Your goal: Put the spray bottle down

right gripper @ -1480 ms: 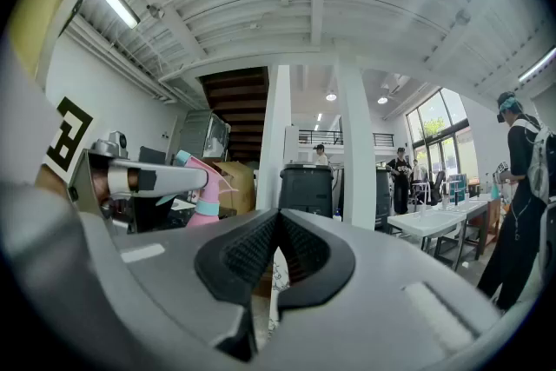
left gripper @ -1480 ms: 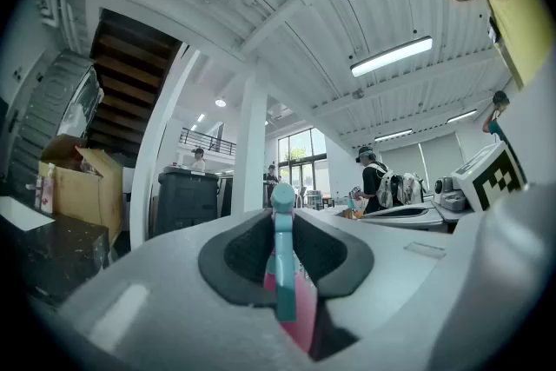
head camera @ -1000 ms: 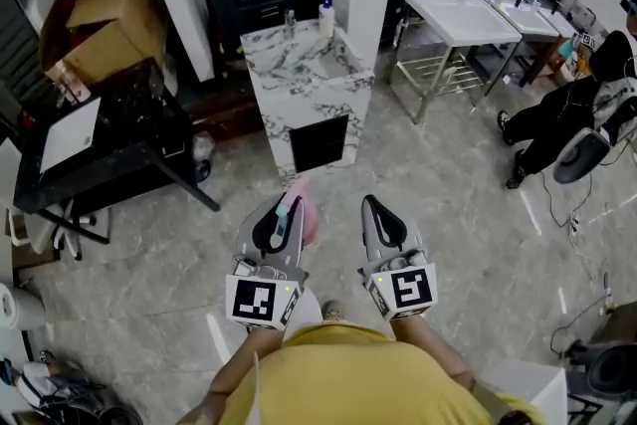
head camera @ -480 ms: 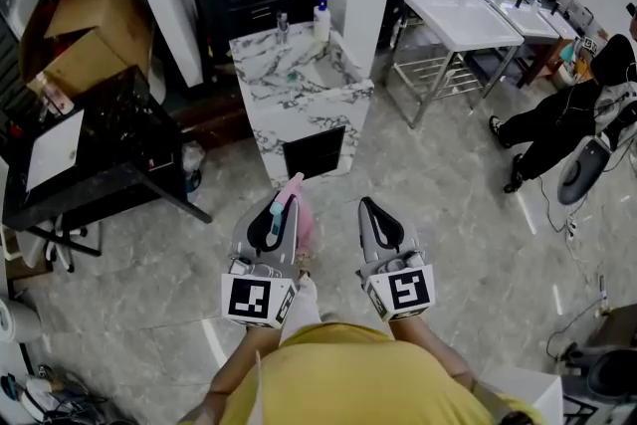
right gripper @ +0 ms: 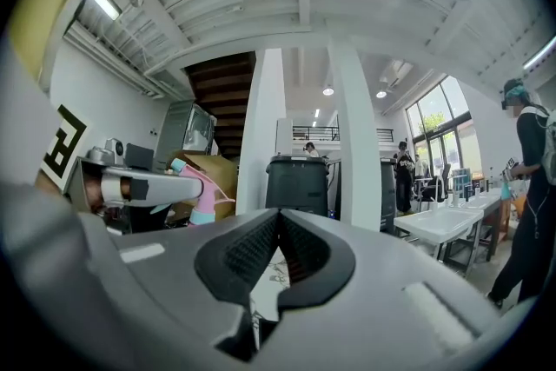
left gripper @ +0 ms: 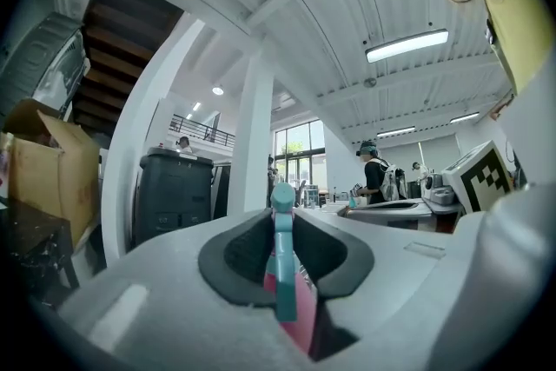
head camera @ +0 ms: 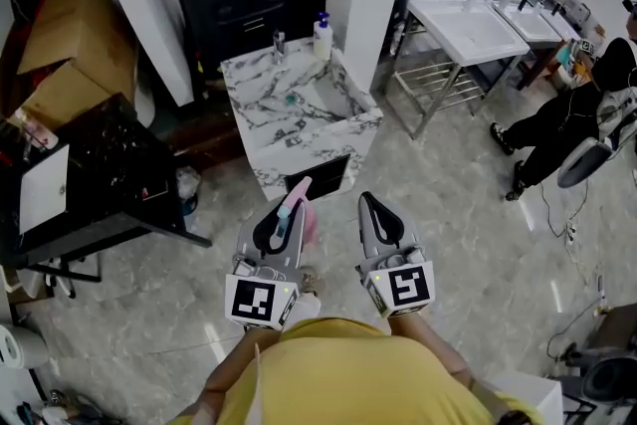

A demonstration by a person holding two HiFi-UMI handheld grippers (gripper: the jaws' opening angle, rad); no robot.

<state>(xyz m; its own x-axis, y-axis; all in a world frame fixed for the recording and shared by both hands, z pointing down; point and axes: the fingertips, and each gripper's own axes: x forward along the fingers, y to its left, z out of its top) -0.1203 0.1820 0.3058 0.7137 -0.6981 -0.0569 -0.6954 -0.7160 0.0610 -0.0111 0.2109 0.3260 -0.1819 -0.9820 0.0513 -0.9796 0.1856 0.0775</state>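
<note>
Jaws of the left gripper (head camera: 276, 226) are clamped on the pink plastic spray bottle with teal trigger head (left gripper: 283, 274); the right gripper (head camera: 379, 220) jaws are together, empty.
The bottle is held in the air, short of the white marble-patterned bench (head camera: 299, 114). It is judged light, rigid and smooth; a hold just under the head is judged safest.

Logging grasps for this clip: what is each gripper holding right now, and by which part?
The left gripper holds the spray bottle, jaws shut on its teal spray head; the pink body hangs below. The right gripper holds nothing, jaws together.
</note>
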